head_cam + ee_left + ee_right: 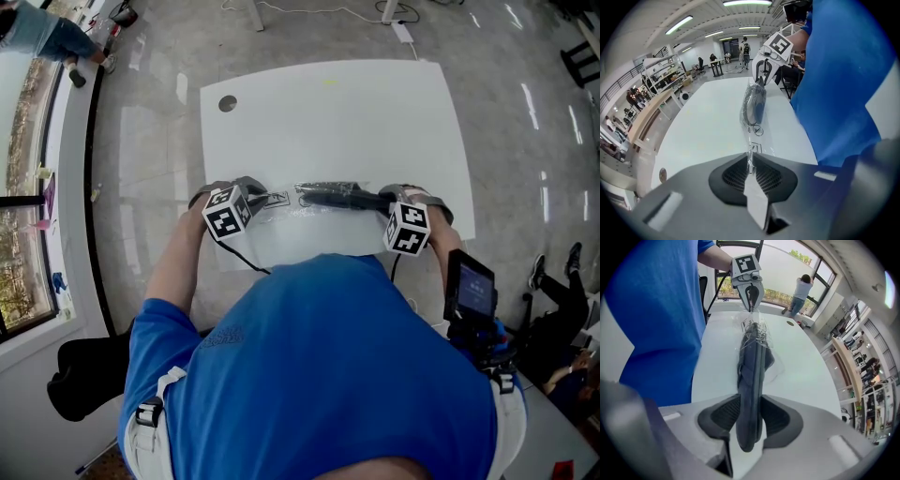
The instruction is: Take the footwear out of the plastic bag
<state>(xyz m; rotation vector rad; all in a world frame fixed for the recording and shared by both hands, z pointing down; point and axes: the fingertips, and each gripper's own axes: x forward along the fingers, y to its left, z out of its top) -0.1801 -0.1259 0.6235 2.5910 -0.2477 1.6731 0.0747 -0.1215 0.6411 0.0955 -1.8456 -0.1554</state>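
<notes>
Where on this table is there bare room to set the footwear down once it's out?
The white table is bare across its far half, from the round hole to the right edge. It's crowded only along the near edge, where left gripper and right gripper hold the plastic bag and dark footwear.

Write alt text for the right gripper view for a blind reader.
The right gripper has its jaws clamped on dark footwear, which stretches across a white table into a clear bag. The left gripper pinches the bag's far end; a blue shirt fills the left.
</notes>
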